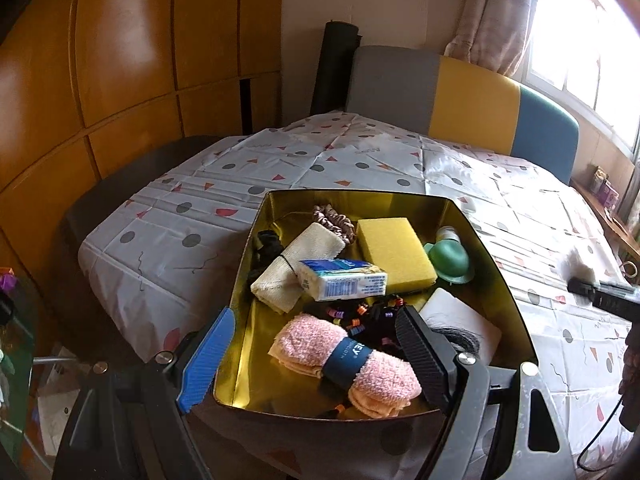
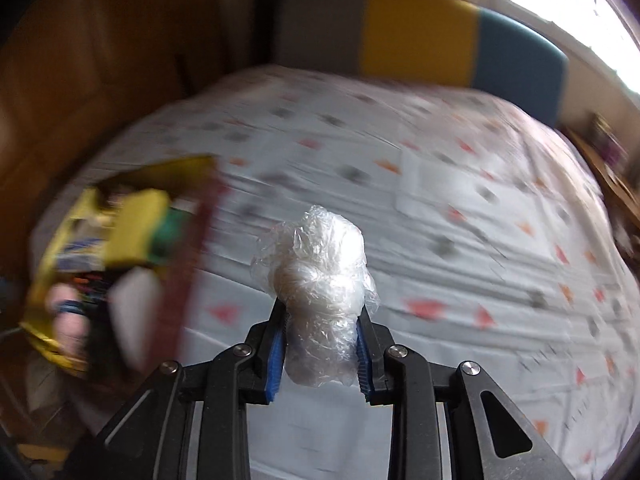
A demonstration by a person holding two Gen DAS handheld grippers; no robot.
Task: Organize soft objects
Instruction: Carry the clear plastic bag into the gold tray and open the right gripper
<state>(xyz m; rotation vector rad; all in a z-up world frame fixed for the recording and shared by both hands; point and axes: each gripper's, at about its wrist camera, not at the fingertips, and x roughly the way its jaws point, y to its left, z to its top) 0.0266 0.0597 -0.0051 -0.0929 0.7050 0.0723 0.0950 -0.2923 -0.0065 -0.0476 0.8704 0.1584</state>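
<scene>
A gold tin (image 1: 340, 200) on the patterned bedspread holds a pink towel roll (image 1: 348, 364), a yellow sponge (image 1: 394, 250), a tissue pack (image 1: 344, 280), a cream rolled cloth (image 1: 296, 268), a scrunchie (image 1: 332, 220) and beaded hair ties (image 1: 360, 316). My left gripper (image 1: 316, 312) stands open over the tin's near edge, blue pad outside the left wall, black finger inside beside the towel. My right gripper (image 2: 320, 306) is shut on a crumpled clear plastic bag (image 2: 320, 256), held above the bedspread. The tin (image 2: 192, 280) lies blurred to its left.
A green cap-shaped item (image 1: 450, 262) and a white pad (image 1: 452, 308) also lie in the tin. The bedspread (image 1: 320, 160) stretches beyond it to a grey, yellow and blue headboard (image 1: 472, 100). Wooden wardrobe doors (image 1: 120, 60) stand at the left. A dark tool part (image 1: 600, 292) juts in at the right edge.
</scene>
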